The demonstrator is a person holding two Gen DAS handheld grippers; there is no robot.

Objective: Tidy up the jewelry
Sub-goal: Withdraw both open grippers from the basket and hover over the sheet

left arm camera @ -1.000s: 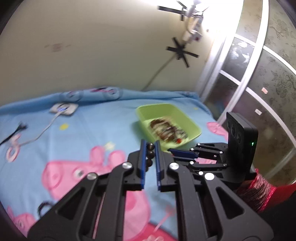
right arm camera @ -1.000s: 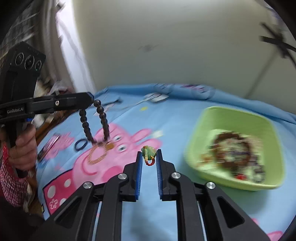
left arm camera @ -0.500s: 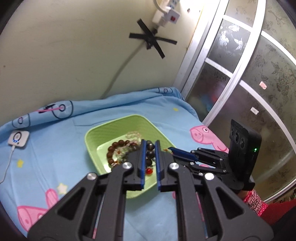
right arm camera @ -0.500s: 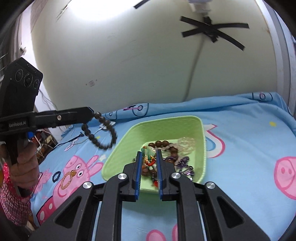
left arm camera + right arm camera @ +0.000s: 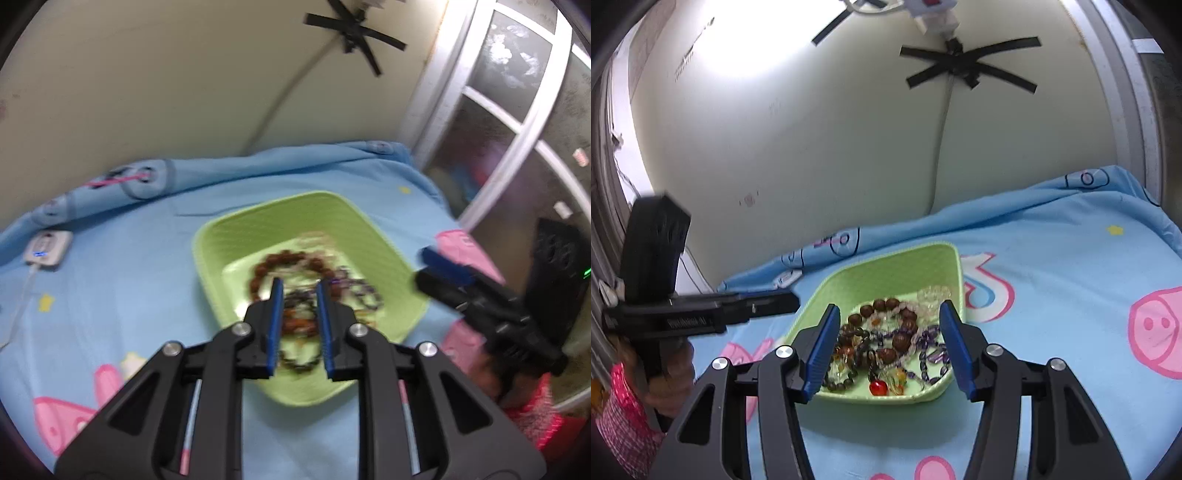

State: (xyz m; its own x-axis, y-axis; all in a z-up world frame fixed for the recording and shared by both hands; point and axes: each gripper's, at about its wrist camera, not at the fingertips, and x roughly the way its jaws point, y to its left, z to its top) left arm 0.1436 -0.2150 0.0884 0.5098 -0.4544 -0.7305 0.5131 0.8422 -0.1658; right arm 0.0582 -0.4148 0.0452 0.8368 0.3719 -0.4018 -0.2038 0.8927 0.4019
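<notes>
Both my grippers sit over the green tray (image 5: 882, 266) on the bed right now. My right gripper (image 5: 886, 339) has just been opening, jaws wide apart, nothing between them; my left gripper (image 5: 299, 325) has just cracked open a little too — nothing pinched that I can see. The bead bracelets (image 5: 886, 339) are piled in the tray at 12 o'clock. They look light, floppy and tangle-prone, with slick round beads — I'd pinch across one strand, never on a bead's crown.
</notes>
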